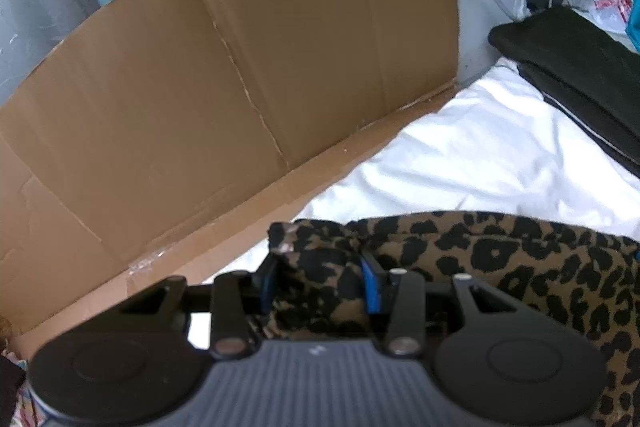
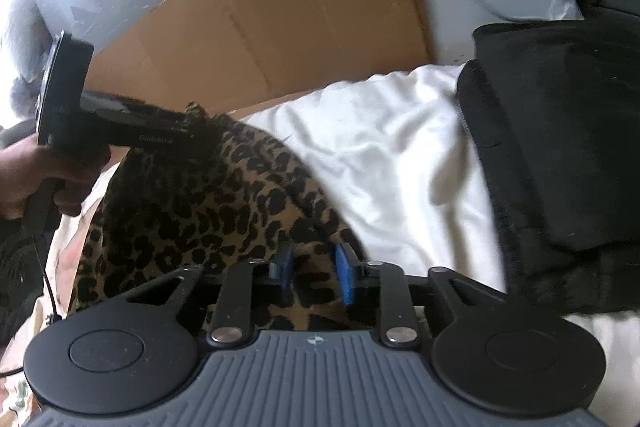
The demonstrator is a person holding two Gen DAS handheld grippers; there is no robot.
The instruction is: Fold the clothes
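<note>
While my left claw pinches the leopard-print garment, my right claw stands narrowly parted around it; that loose edge may slide and spoil the fold.

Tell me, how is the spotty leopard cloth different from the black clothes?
The leopard cloth is tan with black spots; the black clothes are plain dark. The leopard cloth is bunched and lifted, pinched by the left hand-held gripper; the black clothes lie folded, untouched, at the side. Both are over the white sheet.
</note>
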